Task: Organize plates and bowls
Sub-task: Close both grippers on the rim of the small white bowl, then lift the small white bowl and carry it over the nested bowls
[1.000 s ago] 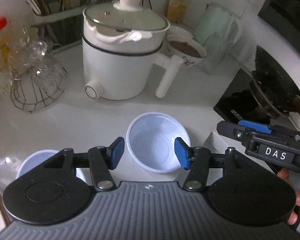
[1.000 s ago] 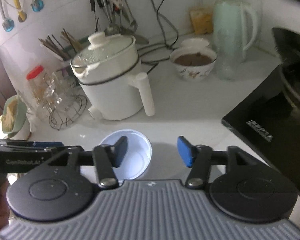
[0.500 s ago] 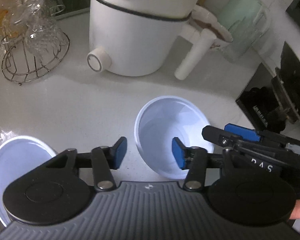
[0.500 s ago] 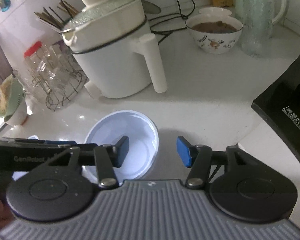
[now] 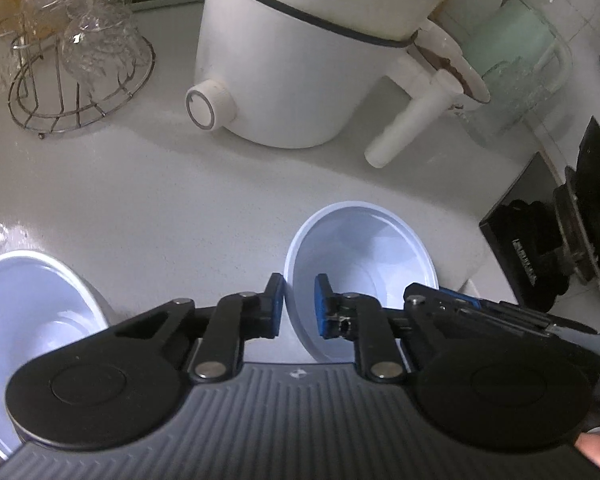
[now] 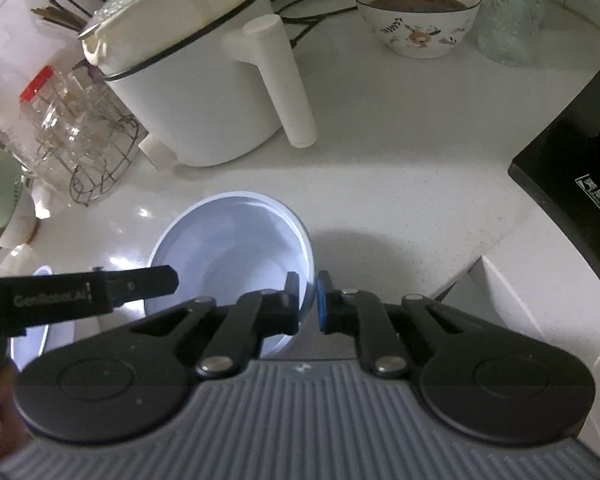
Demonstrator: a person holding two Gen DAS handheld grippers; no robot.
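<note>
A: What stands at the back of the counter?
B: A white cooker with its handle pointing forward, beside a wire rack of glasses.
A: And on the right?
B: A patterned bowl of brown food, a green jug, a black hob.

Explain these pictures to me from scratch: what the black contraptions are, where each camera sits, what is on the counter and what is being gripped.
No robot here: a person holds a two-finger clamp in each hand, with a camera on each looking along its fingers. One picture comes from the left gripper, the other from the right gripper. Both have just closed on the rim of the same pale bowl, the left on its left side, the right on its right side. A second bowl sits to the left on the white counter. Behind stand a white electric pot, a wire rack of glasses and a patterned bowl of brown food.
</note>
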